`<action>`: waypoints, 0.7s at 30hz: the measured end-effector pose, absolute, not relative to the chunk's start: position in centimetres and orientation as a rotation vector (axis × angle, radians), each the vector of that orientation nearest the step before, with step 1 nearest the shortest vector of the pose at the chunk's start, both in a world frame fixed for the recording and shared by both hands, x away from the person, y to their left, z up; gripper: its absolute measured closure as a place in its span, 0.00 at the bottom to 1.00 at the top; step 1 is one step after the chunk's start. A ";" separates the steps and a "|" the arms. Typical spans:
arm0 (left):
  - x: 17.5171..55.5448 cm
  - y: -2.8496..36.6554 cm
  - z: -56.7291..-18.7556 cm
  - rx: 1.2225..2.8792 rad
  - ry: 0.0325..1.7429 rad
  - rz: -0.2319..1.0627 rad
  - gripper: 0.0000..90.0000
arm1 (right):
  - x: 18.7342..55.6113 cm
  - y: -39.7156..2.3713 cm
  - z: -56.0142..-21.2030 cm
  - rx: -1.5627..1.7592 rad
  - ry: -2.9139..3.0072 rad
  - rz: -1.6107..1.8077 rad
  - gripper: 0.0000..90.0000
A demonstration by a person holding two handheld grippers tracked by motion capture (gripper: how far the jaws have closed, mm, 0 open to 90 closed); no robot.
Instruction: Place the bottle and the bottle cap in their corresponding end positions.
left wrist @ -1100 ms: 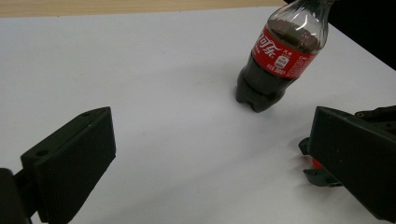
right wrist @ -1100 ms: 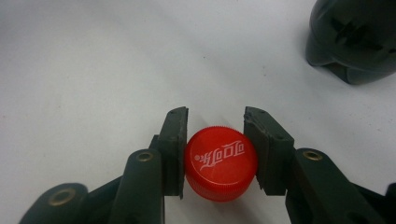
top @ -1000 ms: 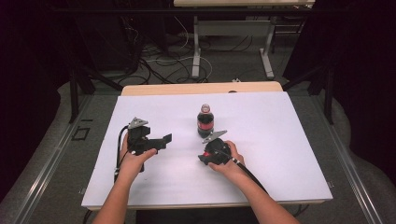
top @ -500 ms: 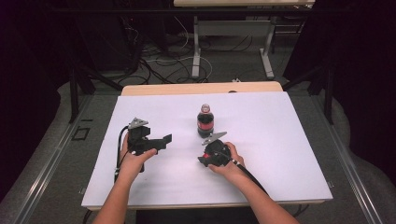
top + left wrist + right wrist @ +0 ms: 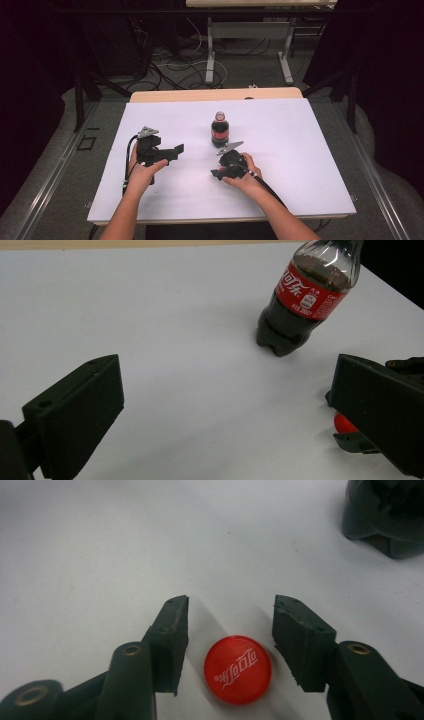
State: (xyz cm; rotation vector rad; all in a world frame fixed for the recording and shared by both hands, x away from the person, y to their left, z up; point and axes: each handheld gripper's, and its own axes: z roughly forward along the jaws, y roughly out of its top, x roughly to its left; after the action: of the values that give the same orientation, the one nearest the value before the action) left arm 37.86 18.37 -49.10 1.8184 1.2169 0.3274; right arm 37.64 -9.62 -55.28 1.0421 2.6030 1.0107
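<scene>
A small cola bottle [image 5: 219, 131] with a red label stands upright at the middle of the white table; in the left gripper view the bottle [image 5: 300, 295] is at the upper right with its top cut off. A red bottle cap [image 5: 238, 669] lies flat on the table between the jaws of my right gripper [image 5: 230, 625]. These jaws have just been opening and stand clear of the cap on both sides. The right gripper [image 5: 220, 172] sits just in front of the bottle. My left gripper [image 5: 175, 150] is open to the bottle's left, with nothing between its jaws [image 5: 225, 375].
The white table [image 5: 300, 150] has bare room on all sides of the bottle. Its front edge runs just behind the person's forearms. The bottle's dark base [image 5: 385, 515] shows at the right gripper view's upper right. Table legs and cables lie on the floor beyond.
</scene>
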 end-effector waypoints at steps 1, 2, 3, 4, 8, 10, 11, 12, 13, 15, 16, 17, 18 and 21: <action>37.9 18.4 -49.1 1.815 1.216 0.327 0.01 | 37.7 -9.8 -55.3 1.020 2.607 1.015 0.48; 37.9 18.4 -49.1 1.815 1.216 0.328 0.01 | 37.8 -9.8 -55.3 1.025 2.610 1.009 0.45; 37.9 18.4 -49.2 1.808 1.217 0.334 0.01 | 37.8 -9.8 -55.3 1.035 2.602 1.009 0.42; 37.9 18.4 -49.2 1.807 1.219 0.335 0.01 | 37.9 -9.8 -55.3 1.046 2.596 1.010 0.38; 37.9 18.4 -49.3 1.794 1.224 0.341 0.01 | 37.9 -10.1 -55.2 1.057 2.570 1.026 0.27; 37.9 18.5 -49.2 1.807 1.225 0.329 0.01 | 37.9 -10.3 -54.8 1.062 2.560 1.022 0.22; 37.9 18.5 -49.3 1.792 1.230 0.337 0.01 | 38.0 -10.4 -54.7 1.064 2.540 1.043 0.19; 38.0 18.5 -49.3 1.789 1.228 0.342 0.01 | 38.0 -10.7 -54.5 1.065 2.549 1.035 0.19; 38.0 18.6 -49.3 1.794 1.229 0.344 0.01 | 38.0 -10.9 -54.3 1.076 2.526 1.050 0.17; 38.0 18.6 -49.3 1.783 1.238 0.342 0.01 | 38.1 -11.6 -53.9 1.088 2.519 1.042 0.17; 38.0 18.7 -49.3 1.783 1.237 0.343 0.01 | 38.2 -11.9 -53.8 1.098 2.504 1.048 0.17; 38.0 18.8 -49.3 1.778 1.241 0.345 0.01 | 38.2 -12.3 -53.6 1.117 2.499 1.046 0.17; 38.0 18.8 -49.3 1.777 1.245 0.344 0.01 | 38.3 -12.7 -53.5 1.123 2.473 1.060 0.16; 38.0 19.0 -49.3 1.771 1.253 0.345 0.01 | 38.5 -14.1 -53.0 1.126 2.447 1.059 0.14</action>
State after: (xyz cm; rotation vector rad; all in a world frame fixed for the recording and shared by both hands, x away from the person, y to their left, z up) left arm 38.02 19.01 -49.29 1.7706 1.2525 0.3447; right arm 38.48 -14.12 -52.99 1.1255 2.4471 1.0593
